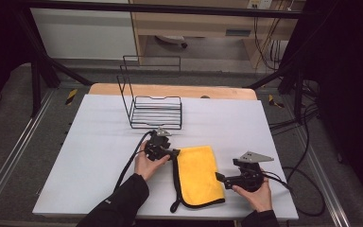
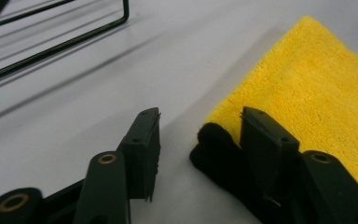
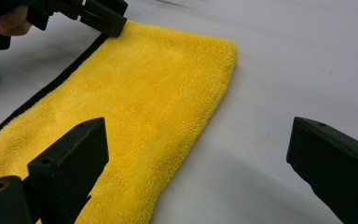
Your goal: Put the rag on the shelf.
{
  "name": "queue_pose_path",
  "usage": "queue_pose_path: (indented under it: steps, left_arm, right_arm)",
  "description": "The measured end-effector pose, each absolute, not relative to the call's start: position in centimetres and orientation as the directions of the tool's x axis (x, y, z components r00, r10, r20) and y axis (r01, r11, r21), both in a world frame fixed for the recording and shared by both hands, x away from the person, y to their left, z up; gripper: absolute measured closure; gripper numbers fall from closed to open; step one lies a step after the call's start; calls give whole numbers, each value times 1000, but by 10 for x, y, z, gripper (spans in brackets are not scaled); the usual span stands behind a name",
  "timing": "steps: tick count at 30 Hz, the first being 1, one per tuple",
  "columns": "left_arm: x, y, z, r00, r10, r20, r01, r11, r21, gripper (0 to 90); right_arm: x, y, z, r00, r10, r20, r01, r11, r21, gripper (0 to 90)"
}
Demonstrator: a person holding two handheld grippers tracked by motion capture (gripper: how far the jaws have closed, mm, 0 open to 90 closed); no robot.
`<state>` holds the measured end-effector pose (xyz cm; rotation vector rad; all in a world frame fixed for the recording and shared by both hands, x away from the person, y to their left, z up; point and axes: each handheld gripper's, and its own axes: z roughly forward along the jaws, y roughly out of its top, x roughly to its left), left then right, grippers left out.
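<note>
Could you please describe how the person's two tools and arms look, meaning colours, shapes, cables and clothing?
Both tools are black with two flat, blocky jaws on arms with brass-coloured pivots. The left tool and the right tool each carry a grey three-cornered plate on top and trail a black cable. The person wears dark long sleeves.

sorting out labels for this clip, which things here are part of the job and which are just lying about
Part of the job:
- folded yellow microfibre cloth with black trim, flat on the table
- left gripper, jaws open astride the cloth's black-edged corner
- right gripper, jaws open at the cloth's other edge

Lying about:
- black wire rack, standing apart behind the cloth
- white table
</note>
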<state>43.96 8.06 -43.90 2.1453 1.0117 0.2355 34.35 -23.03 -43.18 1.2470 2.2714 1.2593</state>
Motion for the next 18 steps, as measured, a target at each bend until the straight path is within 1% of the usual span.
queue_pose_path:
  steps: [4,7,13,18]
  left_arm:
    - [437,77,-440,685,716,-136,591,-436,678,551]
    - [436,79,-441,685,710,-166,609,-432,665,595]
    - [435,81,-444,669,717,-196,631,-409,659,608]
    - [434,79,-443,668,718,-195,635,-415,651,657]
  right_arm:
    - [344,-231,-431,-601,780,173,563,260,785,72]
    - [344,-231,-431,-598,781,181,567,252,784,74]
    - [347,-231,-430,-592,784,187,573,246,782,74]
    - [356,-227,-429,-578,793,193,581,234,779,83]
